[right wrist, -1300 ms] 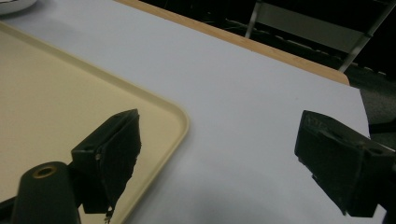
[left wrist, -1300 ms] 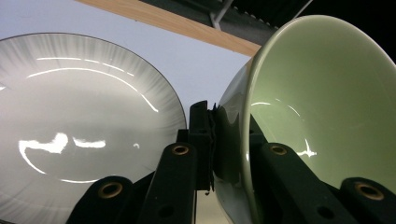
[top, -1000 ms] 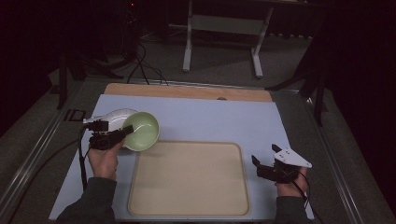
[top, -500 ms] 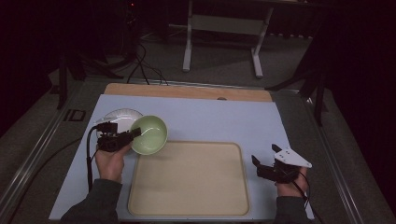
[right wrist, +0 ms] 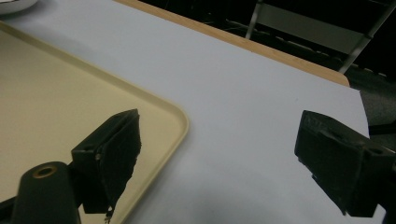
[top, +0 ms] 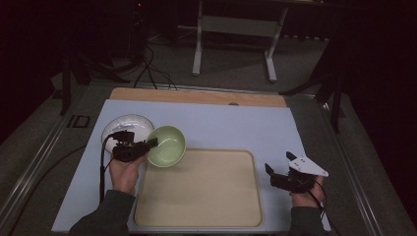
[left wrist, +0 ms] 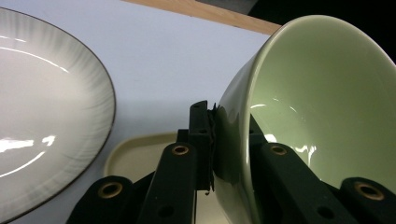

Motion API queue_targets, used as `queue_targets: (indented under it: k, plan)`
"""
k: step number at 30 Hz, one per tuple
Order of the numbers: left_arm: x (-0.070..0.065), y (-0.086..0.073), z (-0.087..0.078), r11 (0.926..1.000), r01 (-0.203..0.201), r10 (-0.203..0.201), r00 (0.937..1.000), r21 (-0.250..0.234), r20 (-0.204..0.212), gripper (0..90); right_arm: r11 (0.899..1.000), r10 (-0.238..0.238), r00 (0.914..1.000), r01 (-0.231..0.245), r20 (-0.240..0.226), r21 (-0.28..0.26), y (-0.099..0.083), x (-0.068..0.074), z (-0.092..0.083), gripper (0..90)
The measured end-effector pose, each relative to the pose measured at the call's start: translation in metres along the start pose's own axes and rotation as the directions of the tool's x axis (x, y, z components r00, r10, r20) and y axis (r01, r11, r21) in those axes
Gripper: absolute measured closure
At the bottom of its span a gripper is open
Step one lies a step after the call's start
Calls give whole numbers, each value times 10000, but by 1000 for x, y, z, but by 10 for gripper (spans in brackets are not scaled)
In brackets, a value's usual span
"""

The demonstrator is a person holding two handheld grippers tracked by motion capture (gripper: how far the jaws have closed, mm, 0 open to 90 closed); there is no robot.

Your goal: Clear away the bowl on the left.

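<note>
Can't see much past the table, honestly: the room at the far side is dark, and the metal stand (top: pixel 236 29) back there loses its top to the high view's upper edge. Both of the person's forearms run off the near edge too. In the left gripper view the white plate (left wrist: pixel 42 116) is chopped by the left edge, the green bowl (left wrist: pixel 317 107) runs out at the right and bottom, and the bowl's wall hides part of the inner pad. The left gripper (top: pixel 142 146) covers the near edge of that plate from above. The tray (right wrist: pixel 56 93) is cut off at the left in the right gripper view.
</note>
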State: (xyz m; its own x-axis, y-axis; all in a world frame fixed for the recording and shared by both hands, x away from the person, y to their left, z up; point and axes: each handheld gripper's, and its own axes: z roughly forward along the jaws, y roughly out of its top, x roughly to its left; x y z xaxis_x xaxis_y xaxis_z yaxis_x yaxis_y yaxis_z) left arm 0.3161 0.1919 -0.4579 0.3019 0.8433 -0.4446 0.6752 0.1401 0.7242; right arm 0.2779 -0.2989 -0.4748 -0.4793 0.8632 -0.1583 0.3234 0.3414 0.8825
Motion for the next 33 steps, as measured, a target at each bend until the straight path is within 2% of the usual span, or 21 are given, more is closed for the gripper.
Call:
queue_targets:
  k: [33]
  plan:
    - [-31, -14, 23, 9963, -415, 348, 9955, 751, 882, 823, 9998, -103, 9999, 102, -86, -192, 1, -1, -1, 139]
